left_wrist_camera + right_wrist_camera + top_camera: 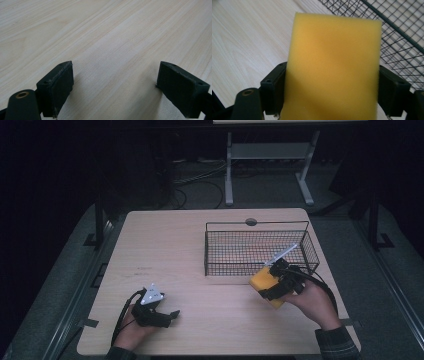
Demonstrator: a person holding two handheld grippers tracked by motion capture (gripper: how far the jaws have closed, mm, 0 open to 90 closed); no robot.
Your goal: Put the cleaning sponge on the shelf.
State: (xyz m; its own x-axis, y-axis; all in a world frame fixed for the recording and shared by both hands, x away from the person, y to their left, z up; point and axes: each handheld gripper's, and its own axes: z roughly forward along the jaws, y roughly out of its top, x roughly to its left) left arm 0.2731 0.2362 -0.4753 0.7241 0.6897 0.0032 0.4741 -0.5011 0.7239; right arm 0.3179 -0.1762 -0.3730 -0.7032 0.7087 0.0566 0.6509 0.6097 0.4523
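A yellow sponge (pixel 265 281) hangs above the table just in front of the black wire basket (pixel 235 226), with my right gripper (pixel 276 282) shut on it. In the right gripper view the yellow sponge (pixel 332 67) stands tall between the two pads (pixel 273 91), which press on its sides. My left gripper (pixel 170 315) rests at the near left of the wooden table (pixel 165 245). The left gripper view has that gripper (pixel 113 87) open, nothing but bare wood between its pads (pixel 58 85).
The wire basket (pixel 402 30) stands at the right half of the table, close to the right gripper. A round cable hole (pixel 251 222) sits at the table's far edge. Beyond the table are a white desk frame (pixel 270 155) and cables on the dark floor.
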